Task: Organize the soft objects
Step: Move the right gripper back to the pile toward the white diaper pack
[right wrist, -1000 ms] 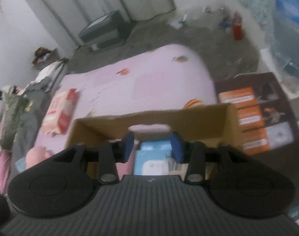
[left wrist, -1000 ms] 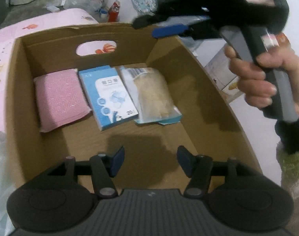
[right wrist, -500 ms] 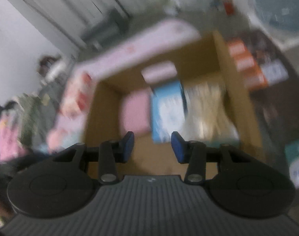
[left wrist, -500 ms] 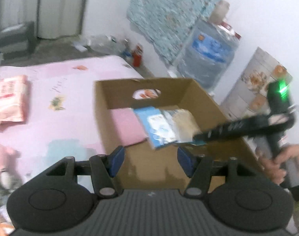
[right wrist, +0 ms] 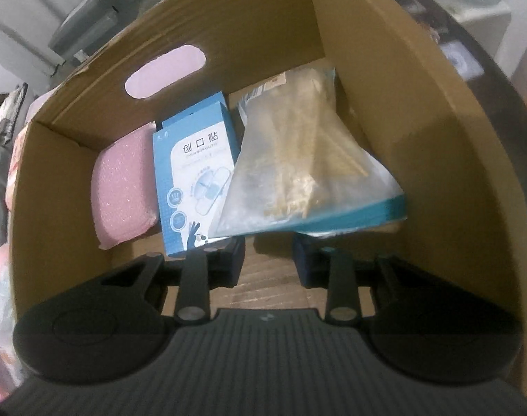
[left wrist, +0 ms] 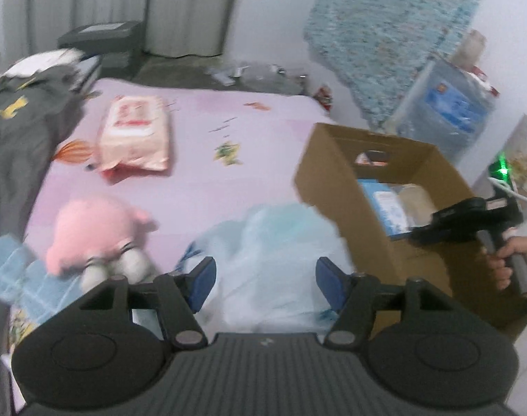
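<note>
In the left wrist view my left gripper [left wrist: 265,277] is open and its jaws are opening. It hangs over a crumpled clear plastic bag [left wrist: 270,239] on the pink bed, and its pads do not press the bag. A pink plush toy [left wrist: 97,232] lies to its left and a pink wipes pack [left wrist: 135,135] farther back. My right gripper [right wrist: 268,260] points down into the cardboard box [right wrist: 402,104]. Its jaws are closing, with only box floor between them. Just ahead lie a clear bag of beige stuff [right wrist: 298,166], a blue carton [right wrist: 194,173] and a pink pad [right wrist: 124,190].
The box [left wrist: 333,187] stands at the bed's right edge, and a hand holds the right gripper [left wrist: 417,234] over it. Grey clothing [left wrist: 20,128] covers the bed's left side and a light blue cloth [left wrist: 7,270] lies near the plush. A water jug [left wrist: 450,111] stands behind the box.
My left gripper swung out of the box and left over the bed, and its jaws are a little wider. My right gripper dropped into the box and its jaws narrowed.
</note>
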Demonstrator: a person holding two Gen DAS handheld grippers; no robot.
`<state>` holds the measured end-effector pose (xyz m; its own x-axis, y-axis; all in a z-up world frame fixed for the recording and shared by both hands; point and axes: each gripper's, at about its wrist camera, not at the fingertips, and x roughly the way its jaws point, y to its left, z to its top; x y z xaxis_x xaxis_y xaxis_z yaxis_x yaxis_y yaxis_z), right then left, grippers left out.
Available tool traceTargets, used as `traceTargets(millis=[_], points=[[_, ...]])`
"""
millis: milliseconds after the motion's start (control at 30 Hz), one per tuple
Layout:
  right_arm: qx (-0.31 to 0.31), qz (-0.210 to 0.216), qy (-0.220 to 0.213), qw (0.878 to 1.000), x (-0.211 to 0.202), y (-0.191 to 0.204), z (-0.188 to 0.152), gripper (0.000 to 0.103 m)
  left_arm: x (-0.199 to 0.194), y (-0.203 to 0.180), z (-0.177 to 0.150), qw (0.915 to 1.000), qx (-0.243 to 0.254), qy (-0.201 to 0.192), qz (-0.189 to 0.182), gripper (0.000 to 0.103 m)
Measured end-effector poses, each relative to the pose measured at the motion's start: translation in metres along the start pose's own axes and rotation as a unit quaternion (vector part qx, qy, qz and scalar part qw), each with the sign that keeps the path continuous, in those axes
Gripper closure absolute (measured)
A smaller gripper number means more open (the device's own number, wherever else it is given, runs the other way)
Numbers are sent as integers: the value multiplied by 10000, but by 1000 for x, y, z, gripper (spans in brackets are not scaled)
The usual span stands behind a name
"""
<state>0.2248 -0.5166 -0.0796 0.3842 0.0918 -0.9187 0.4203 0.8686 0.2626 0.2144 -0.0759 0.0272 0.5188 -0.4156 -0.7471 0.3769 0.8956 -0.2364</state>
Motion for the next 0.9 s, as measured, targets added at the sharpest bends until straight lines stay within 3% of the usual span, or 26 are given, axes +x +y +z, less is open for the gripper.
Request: traceTargets(millis=[200,333,500,700,900], points=[[-35,7,-58,10000,-9,7,-12,72,-24,28,-20,9996,-251,-99,129,32],[115,250,-65,9996,-31,6,-27,61,-48,44,-39,9989,-256,-221,333,27],[152,666,-220,9974,-67,10,-42,60,-75,68,-60,9972,-362,-315,579,27],[-186,1519,-520,9869,-117,63,-52,59,-108,94,-78,9943,-351,-526,857,27],[-1032,2527,-401,9612,-135,164,-70,53,-122,114,-89,9907,-488,-663,1081,27]])
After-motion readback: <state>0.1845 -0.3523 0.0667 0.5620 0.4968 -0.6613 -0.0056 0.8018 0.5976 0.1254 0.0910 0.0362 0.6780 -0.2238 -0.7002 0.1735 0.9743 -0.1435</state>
